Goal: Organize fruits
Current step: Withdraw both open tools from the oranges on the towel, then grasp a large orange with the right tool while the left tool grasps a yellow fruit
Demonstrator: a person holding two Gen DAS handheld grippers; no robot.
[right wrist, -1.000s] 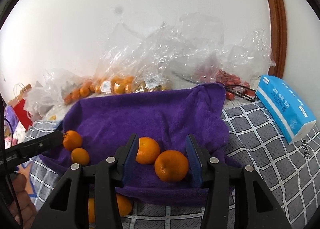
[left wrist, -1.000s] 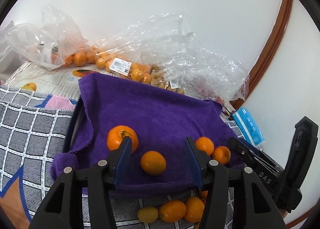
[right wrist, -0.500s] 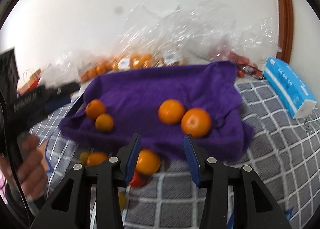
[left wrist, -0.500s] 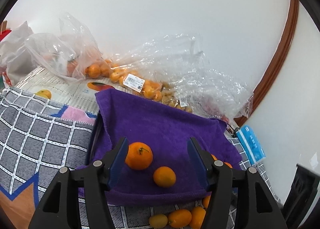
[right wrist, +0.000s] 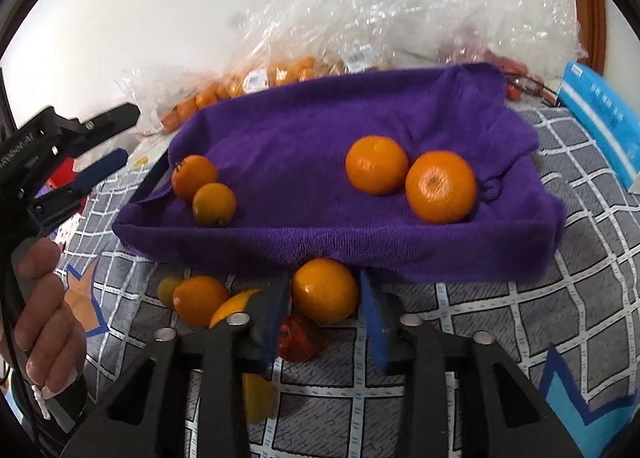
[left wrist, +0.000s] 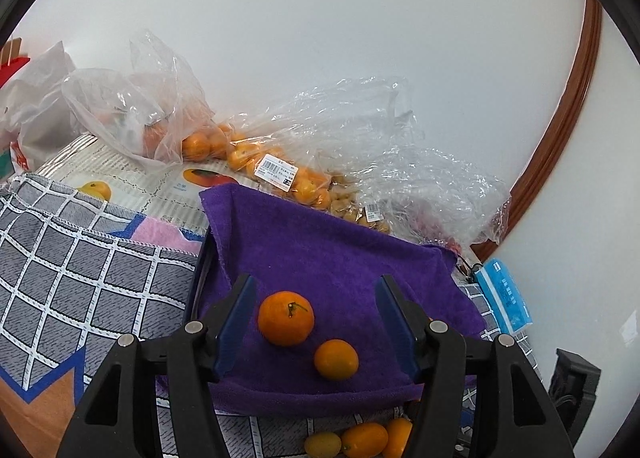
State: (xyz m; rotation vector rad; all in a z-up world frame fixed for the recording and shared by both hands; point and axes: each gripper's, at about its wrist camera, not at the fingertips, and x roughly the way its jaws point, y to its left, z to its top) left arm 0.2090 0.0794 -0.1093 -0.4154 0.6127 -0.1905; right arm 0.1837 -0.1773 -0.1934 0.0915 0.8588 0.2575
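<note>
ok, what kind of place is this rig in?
Probably a home, not a lab: a table against a plain wall, covered by a grey checked cloth, with clear shopping bags of small oranges still bearing price labels, and a blue tissue pack beside the purple towel.

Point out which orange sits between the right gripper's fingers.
The orange on the checked cloth, just below the purple towel's front edge; the right gripper is closing around it. The others lie on the towel or aside.
</note>
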